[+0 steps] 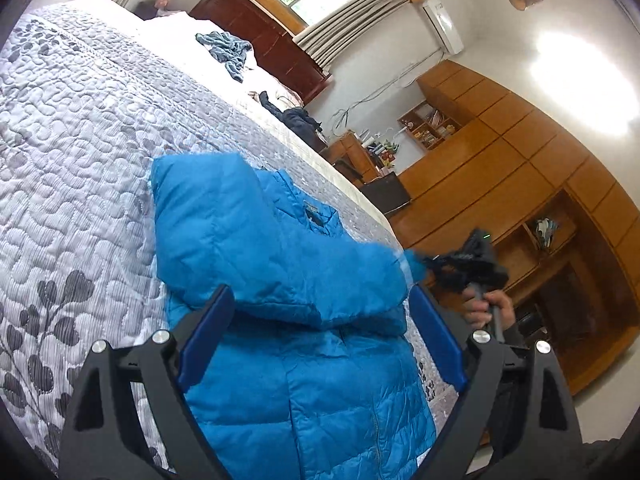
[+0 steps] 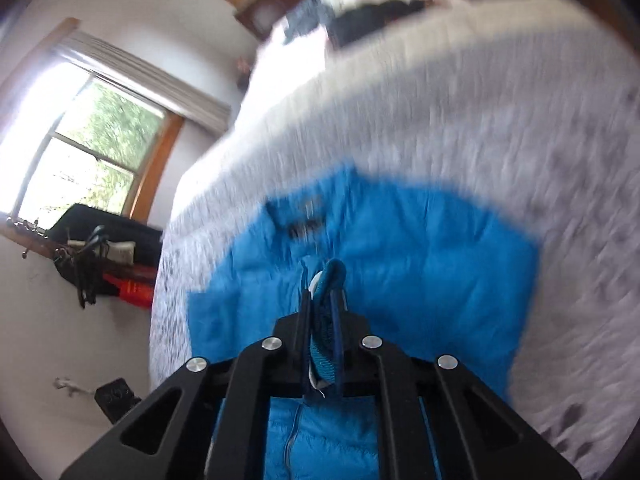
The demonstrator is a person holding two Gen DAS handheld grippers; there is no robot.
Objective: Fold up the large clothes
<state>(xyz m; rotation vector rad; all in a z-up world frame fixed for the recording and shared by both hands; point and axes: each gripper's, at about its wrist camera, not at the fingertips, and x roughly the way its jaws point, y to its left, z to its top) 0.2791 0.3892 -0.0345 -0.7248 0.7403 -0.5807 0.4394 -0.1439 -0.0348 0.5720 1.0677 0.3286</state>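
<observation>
The right tool [image 2: 322, 300] has its two fingers drawn together on a knit cuff [image 2: 326, 344] of the blue puffer jacket [image 2: 420, 264], the ribbed edge bunched between the pads and poking out past the tips. In the left wrist view that same tool [image 1: 430, 264] shows at the end of the sleeve [image 1: 304, 264], gripped by a hand [image 1: 486, 310] off the bed's right edge, with the sleeve drawn across the jacket's chest. The left tool [image 1: 320, 320] hangs over the jacket's lower front with its blue-padded fingers [image 1: 208, 330] set wide apart and nothing between them (the zipper line runs below it).

The jacket lies front up on the bed [image 1: 80, 128], near its right edge, on a grey-and-white quilted cover with a leaf print. Its collar points up the bed, and a small dark label shows inside the neck. Farther up the bed lie a crumpled pale-blue cloth [image 1: 228, 50] and a dark garment [image 1: 294, 116], both well apart from the jacket. Wooden cabinets [image 1: 500, 152] line the wall beyond the bed, and the right wrist view is blurred.
</observation>
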